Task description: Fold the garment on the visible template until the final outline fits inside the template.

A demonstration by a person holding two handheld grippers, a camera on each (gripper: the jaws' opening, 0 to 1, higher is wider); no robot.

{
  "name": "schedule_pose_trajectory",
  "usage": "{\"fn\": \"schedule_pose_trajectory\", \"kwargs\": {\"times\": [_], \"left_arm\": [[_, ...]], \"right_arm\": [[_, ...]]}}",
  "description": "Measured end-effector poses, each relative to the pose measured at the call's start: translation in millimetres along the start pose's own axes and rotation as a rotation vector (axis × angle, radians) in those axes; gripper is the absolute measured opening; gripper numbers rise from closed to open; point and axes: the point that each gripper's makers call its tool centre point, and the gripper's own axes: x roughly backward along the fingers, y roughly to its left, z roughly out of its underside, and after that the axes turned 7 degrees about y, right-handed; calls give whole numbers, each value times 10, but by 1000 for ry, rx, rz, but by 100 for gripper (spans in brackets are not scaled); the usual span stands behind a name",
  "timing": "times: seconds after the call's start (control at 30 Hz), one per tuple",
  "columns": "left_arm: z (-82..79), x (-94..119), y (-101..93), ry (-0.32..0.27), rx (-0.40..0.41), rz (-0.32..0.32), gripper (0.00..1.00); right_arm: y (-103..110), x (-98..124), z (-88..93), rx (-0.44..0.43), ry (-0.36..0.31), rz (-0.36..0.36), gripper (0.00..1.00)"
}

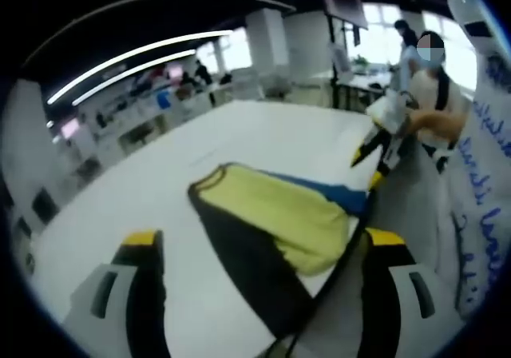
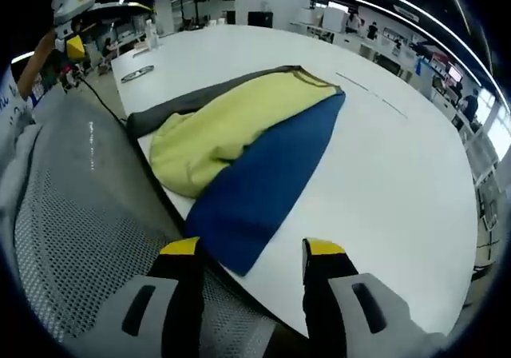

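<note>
Garment lies folded at white surface edge. Left tongs and right tongs gape wide, holding nothing.

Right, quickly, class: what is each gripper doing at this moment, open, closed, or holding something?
Left gripper: open, holding nothing, above the garment.
Right gripper: open, holding nothing, jaws either side of the garment's blue end.

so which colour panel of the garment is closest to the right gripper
The blue panel of the garment: its lower corner reaches almost to the open right gripper. The yellow panel lies further up the table, and the dark grey panel is beyond that.
</note>
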Motion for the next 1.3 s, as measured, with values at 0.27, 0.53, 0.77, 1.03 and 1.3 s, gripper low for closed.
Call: {"fn": "schedule_pose_trajectory", "kwargs": {"times": [0.27, 0.53, 0.77, 1.03, 1.3], "left_arm": [[-2, 28, -17, -6, 16, -8, 99], [0, -3, -6, -9, 44, -15, 99], [3, 6, -43, -12, 57, -4, 99], [42, -8, -50, 6, 61, 0, 97], [25, -27, -40, 13, 37, 6, 98]], "right_arm": [[64, -182, 90, -43, 28, -64, 23], [59, -272, 178, -116, 61, -113, 19], [29, -314, 210, -112, 78, -103, 20], [-24, -330, 211, -83, 104, -66, 13], [-1, -306, 190, -51, 112, -73, 3]]}}
